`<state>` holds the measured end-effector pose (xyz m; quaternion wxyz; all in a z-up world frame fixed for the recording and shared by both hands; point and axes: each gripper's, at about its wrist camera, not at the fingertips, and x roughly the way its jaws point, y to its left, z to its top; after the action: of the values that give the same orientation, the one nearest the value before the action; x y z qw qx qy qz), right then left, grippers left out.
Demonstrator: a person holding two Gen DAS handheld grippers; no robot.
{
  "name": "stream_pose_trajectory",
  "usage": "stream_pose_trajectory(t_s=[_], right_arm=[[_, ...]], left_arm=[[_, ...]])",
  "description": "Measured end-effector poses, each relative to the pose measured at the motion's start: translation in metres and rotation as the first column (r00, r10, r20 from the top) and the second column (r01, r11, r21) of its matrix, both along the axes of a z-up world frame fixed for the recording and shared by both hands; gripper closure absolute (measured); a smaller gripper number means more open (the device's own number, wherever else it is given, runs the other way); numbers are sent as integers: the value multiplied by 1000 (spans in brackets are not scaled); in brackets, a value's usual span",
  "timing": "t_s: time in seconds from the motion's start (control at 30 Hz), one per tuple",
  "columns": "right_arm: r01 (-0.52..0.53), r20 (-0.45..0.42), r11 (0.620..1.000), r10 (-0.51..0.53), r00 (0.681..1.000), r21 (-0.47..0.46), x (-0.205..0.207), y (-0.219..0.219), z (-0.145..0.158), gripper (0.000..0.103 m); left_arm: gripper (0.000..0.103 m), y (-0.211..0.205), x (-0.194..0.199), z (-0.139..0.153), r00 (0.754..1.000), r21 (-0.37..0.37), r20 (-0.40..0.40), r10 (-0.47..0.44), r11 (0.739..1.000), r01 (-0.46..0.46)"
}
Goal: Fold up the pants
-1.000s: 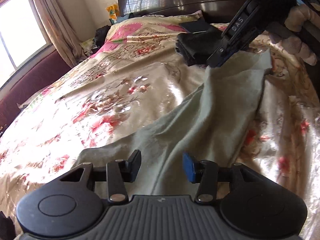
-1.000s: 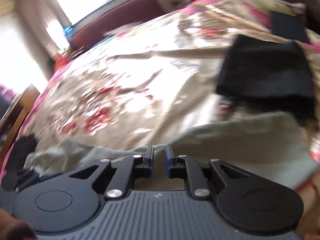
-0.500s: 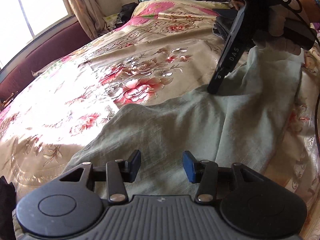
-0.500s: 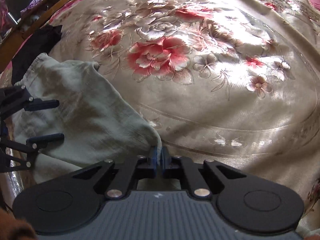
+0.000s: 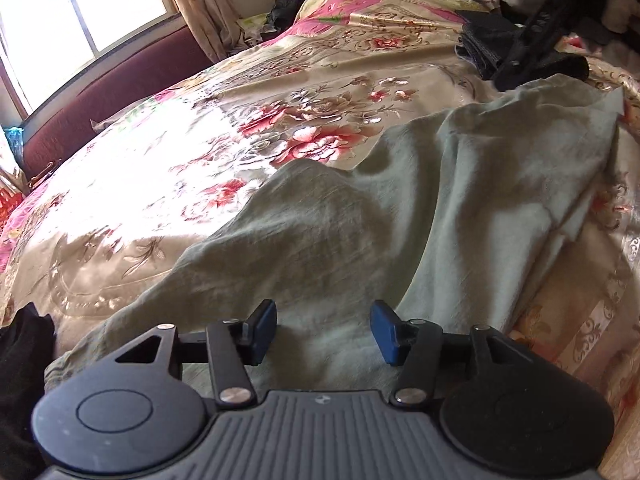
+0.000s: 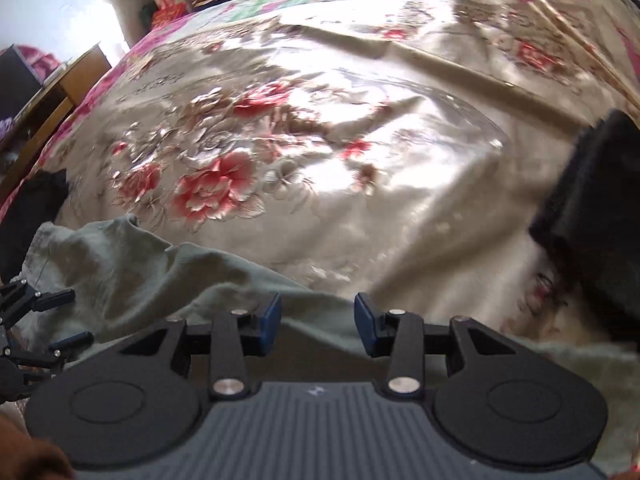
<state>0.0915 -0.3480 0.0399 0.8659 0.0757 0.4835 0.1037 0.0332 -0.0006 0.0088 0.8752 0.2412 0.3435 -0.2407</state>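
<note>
Both my left claw point(image 5: 323, 332) and right claw point(image 6: 318, 324) hung open over the green pants point(image 5: 420, 216) rumpled on the bed point(image 5: 200, 148); I judged a shallow pinch would snag one layer and skew the fold.

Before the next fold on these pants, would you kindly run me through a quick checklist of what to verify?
1. Left gripper open, nothing held: ok.
2. Right gripper open, nothing held: ok.
3. Pants lying flat on the bedspread: not ok, rumpled with a raised ridge.
4. Cloth within the left gripper's reach: ok, fabric lies just beyond its pads.
5. Folded dark clothes apart from the pants: cannot tell, the far edge comes very close.
6. Pant legs aligned on each other: cannot tell, layers are hidden.
</note>
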Motion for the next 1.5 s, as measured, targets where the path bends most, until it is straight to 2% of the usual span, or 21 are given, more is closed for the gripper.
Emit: stream_pose_trajectory(t_s=[0.07,0.13,0.23,0.27,0.33,0.4,0.57,0.67,0.7,0.77,0.83,0.93,0.97,1.0,1.03,1.1,1.2,1.3,1.37,1.43,1.5], right_arm=[[21,6,998,-21,1000,-51,-31,-8,-3,61],[-14,-11,996,13,1000,-84,-58,-10,-10,62],[35,-96,967,-61,994,-251,-71,-28,-41,69],[115,-95,968,-139,986,-225,-74,-47,-48,74],[277,-79,958,-283,956,-78,-80,-79,-39,81],[363,-18,932,-363,932,14,-97,-97,-24,72],[531,46,826,-548,835,188,-146,-130,-17,70],[614,27,752,-638,770,240,-155,-142,-39,70],[624,25,734,-653,757,270,-155,-145,-45,70],[643,9,668,-696,718,375,-159,-154,-56,70],[645,7,629,-719,695,434,-156,-160,-61,68],[649,21,601,-741,671,467,-150,-166,-69,70],[660,9,573,-759,652,486,-147,-168,-74,72],[676,-8,548,-774,634,493,-145,-170,-78,92],[690,-33,525,-784,620,498,-142,-172,-82,99],[676,-58,485,-788,613,555,-143,-178,-78,100],[603,49,474,-809,585,642,-156,-188,-44,100],[629,107,491,-831,546,603,-160,-201,-24,100],[696,59,492,-836,546,523,-155,-210,-31,100],[718,20,497,-828,560,488,-155,-210,-39,100],[725,10,495,-829,559,480,-159,-206,-45,100]], left_arm=[[36,5,-4,3,1000,42,8,-11,999,11],[33,5,-11,2,998,120,45,-42,992,36],[26,1,-17,-1,992,238,100,-81,970,55],[26,-1,-17,0,991,254,102,-85,965,56],[27,-6,-20,4,990,289,108,-86,956,51],[27,-13,-26,7,987,315,126,-100,947,55],[27,-28,-41,20,985,240,123,-125,966,92],[27,-43,-44,26,987,169,101,-128,979,109],[27,-49,-46,26,985,163,103,-140,979,122],[27,-60,-50,27,980,170,114,-166,975,145],[27,-70,-56,30,975,170,114,-192,970,171],[27,-78,-59,32,970,163,109,-217,967,198],[27,-81,-59,31,970,160,107,-217,967,199],[27,-85,-58,31,971,155,107,-216,968,199],[27,-87,-57,30,971,145,105,-215,969,199],[27,-93,-53,29,972,123,91,-215,971,203],[27,-101,-55,34,970,68,84,-228,973,222],[27,-113,-59,25,967,0,-2,-256,967,256],[27,-124,-70,4,952,43,-38,-304,951,305],[28,-127,-78,-4,951,75,-12,-309,948,309],[28,-125,-77,5,948,40,-36,-315,948,316]])
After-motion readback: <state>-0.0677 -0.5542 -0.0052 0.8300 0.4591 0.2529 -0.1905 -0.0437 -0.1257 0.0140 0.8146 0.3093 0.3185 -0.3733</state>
